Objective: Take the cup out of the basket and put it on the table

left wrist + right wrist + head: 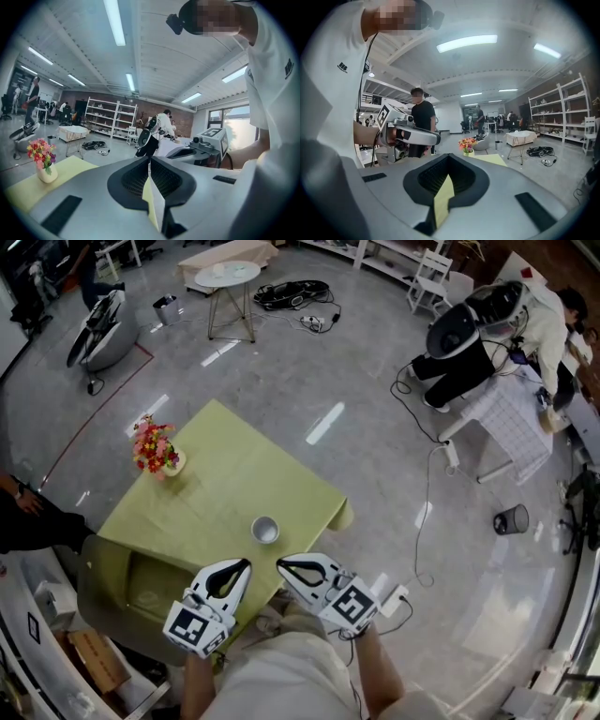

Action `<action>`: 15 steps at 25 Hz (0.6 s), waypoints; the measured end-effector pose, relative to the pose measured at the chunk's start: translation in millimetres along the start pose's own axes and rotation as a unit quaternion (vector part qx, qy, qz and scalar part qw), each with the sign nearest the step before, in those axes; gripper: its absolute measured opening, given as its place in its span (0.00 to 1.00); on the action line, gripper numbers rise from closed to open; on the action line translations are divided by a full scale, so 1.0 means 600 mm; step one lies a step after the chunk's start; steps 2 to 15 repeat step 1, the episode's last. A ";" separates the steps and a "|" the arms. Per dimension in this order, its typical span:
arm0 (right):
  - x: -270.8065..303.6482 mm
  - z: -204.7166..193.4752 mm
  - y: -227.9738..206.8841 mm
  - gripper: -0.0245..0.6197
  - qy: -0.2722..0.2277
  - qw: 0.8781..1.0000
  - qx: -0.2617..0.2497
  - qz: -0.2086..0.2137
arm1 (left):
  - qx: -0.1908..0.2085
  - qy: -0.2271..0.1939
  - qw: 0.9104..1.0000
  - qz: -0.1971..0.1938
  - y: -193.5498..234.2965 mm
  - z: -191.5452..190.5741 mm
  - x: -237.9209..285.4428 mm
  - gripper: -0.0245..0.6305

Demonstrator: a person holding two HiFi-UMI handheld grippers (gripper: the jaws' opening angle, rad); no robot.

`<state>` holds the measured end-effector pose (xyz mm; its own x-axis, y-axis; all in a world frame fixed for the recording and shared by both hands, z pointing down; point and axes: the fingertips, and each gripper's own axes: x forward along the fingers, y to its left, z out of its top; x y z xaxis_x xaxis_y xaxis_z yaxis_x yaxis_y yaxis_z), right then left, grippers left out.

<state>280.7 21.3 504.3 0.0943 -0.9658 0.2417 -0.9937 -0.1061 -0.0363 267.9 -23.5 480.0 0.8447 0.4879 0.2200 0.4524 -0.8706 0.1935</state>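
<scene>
A small pale cup (pixel 264 530) stands upright on the yellow-green table (pixel 234 474), near its front corner. An olive-green open basket (pixel 141 585) sits against the table's near-left side; I cannot make out anything in it. My left gripper (pixel 247 564) and right gripper (pixel 280 564) hover side by side just in front of the cup, apart from it. Both are shut with nothing between the jaws. The left gripper (pixel 149 159) and the right gripper (pixel 449 157) each point level across the room. Neither gripper view shows the cup.
A vase of red and yellow flowers (pixel 157 451) stands on the table's far left corner. On the floor beyond are a round white side table (pixel 228 276), cables (pixel 292 292) and a dark bin (pixel 512 519). A person (pixel 548 329) works at a white table at the right.
</scene>
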 end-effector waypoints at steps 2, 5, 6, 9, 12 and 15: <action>-0.002 -0.001 0.001 0.05 0.000 1.000 0.002 -0.001 | 0.000 0.000 1.000 0.000 -0.001 0.000 0.000 0.07; -0.002 -0.001 0.001 0.05 0.000 1.000 0.002 -0.001 | 0.000 0.000 1.000 0.000 -0.001 0.000 0.000 0.07; -0.002 -0.001 0.001 0.05 0.000 1.000 0.002 -0.001 | 0.000 0.000 1.000 0.000 -0.001 0.000 0.000 0.07; -0.002 -0.001 0.001 0.05 0.000 1.000 0.002 -0.001 | 0.000 0.000 1.000 0.000 -0.001 0.000 0.000 0.07; -0.002 -0.001 0.001 0.05 0.000 1.000 0.002 -0.001 | 0.000 0.000 1.000 0.000 -0.001 0.000 0.000 0.07; -0.002 -0.001 0.001 0.05 0.000 1.000 0.002 -0.001 | 0.000 0.000 1.000 0.000 -0.001 0.000 0.000 0.07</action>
